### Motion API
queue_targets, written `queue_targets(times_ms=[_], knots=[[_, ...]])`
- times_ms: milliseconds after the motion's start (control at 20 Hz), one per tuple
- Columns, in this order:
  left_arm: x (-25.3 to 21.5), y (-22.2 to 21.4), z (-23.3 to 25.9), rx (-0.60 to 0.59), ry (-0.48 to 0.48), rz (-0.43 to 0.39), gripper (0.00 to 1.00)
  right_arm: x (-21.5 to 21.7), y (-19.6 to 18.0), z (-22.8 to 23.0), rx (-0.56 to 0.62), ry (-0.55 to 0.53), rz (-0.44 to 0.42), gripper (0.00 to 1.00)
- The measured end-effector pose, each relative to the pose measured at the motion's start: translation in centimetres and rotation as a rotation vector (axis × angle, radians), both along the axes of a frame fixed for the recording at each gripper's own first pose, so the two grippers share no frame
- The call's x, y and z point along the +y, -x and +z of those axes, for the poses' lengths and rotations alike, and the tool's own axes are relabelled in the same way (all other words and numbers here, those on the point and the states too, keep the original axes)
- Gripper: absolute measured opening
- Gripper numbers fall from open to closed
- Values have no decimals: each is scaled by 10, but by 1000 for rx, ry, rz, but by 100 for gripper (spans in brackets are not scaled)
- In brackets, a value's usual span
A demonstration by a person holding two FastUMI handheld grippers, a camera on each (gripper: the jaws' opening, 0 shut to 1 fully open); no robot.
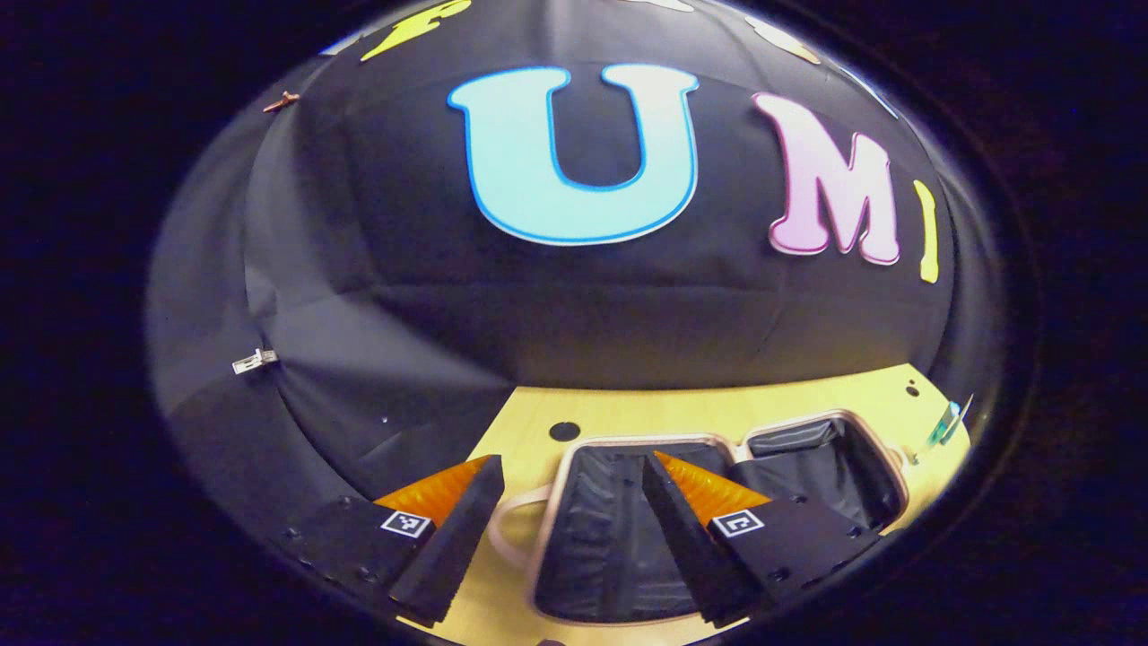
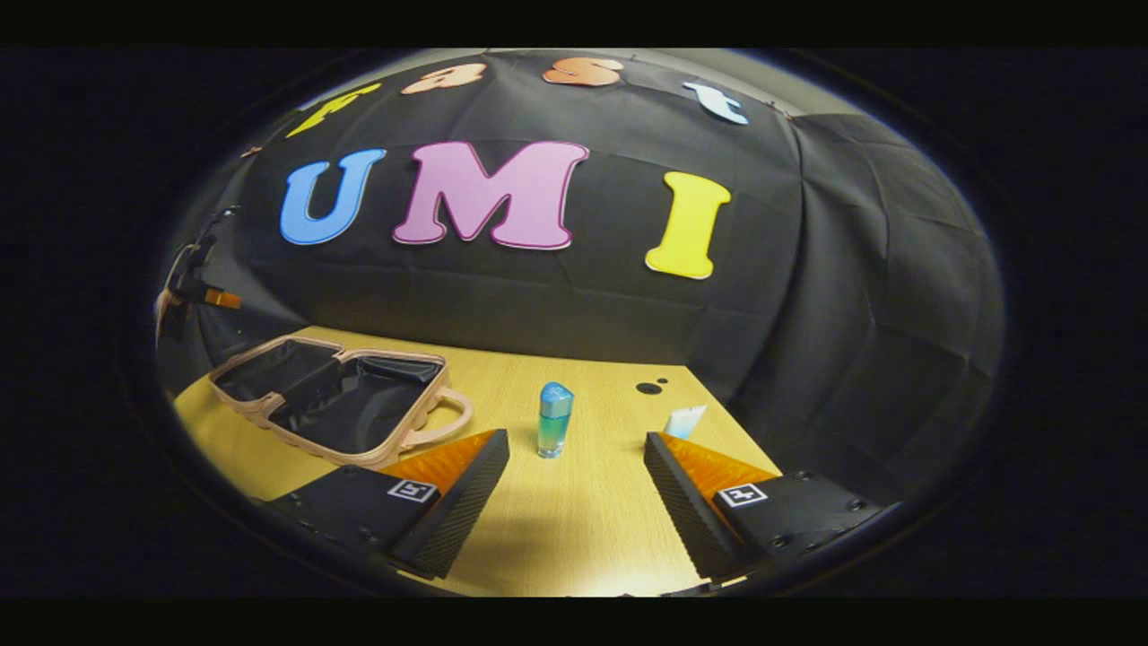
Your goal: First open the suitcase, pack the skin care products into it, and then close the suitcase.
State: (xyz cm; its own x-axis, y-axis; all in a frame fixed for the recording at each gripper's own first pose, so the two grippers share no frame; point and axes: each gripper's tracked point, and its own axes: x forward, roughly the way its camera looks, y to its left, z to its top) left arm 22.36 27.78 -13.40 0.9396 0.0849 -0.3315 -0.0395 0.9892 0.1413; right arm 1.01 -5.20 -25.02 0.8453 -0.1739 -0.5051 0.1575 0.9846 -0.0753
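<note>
The suitcase lies open on the wooden table, pink-rimmed with black lining and nothing inside. My left gripper hovers open over its near half, beside the handle. In the right gripper view the suitcase sits at the left. A blue-green bottle stands upright just ahead of my right gripper, which is open with nothing between its fingers. A white tube lies partly hidden behind that gripper's right-hand finger. The left gripper shows far off at the left edge, above the suitcase.
The table has round holes near its back edge. Black cloth walls close in the back and the sides. A small teal bottle shows at the table's far right in the left gripper view.
</note>
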Motion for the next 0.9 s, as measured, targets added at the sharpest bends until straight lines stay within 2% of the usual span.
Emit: queue_targets(times_ms=[100,250,350,400,500,700,750,800,900], knots=[[-55,37,-4,-15,29,-64,98,-12,-3,6,-23,0,-22,96],[-145,78,-33,36,29,-213,98,-33,-2,6,-29,-28,-51,97],[-204,98,-55,60,10,-296,98,-47,0,-1,-19,-28,-68,100],[-236,105,-66,68,20,-340,98,-54,3,-5,-12,-26,-76,96],[-303,118,-91,98,49,-431,98,-68,5,-13,4,-33,-93,97],[-421,121,-135,146,93,-585,98,-98,12,-24,21,-76,-161,96],[-441,118,-144,150,98,-608,98,-106,13,-28,22,-73,-176,93],[-462,112,-152,156,108,-629,98,-113,15,-31,27,-67,-185,97],[-498,96,-169,162,129,-646,98,-128,16,-36,33,-46,-199,97]])
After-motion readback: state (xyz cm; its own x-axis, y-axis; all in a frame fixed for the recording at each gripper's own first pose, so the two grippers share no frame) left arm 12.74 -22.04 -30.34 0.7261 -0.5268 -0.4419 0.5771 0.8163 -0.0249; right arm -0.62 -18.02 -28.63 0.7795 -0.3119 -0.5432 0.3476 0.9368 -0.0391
